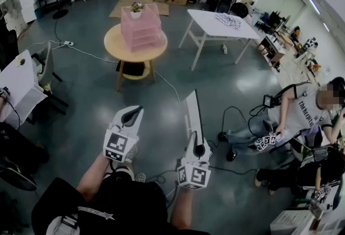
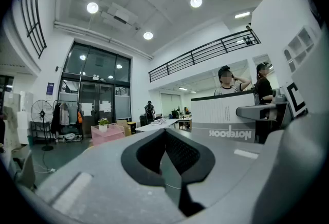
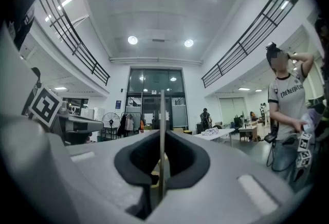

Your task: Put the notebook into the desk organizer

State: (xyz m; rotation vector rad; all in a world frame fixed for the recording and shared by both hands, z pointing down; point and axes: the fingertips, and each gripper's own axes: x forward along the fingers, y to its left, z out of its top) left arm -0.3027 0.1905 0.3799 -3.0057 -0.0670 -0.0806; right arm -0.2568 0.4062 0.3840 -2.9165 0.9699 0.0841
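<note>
One notebook [image 1: 193, 116] clamped in right gripper [image 1: 197, 147]; left gripper [image 1: 131, 116] closed, empty; one organizer [image 1: 141, 28].

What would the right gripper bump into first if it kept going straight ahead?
Probably the round table with the pink desk organizer; only floor seems to lie between, though depth is unclear.

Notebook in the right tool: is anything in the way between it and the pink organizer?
Nothing visible is. The notebook, clamped in the right tool, faces bare floor up to the round table carrying the pink organizer. Only a thin cable lies flat on that floor.
</note>
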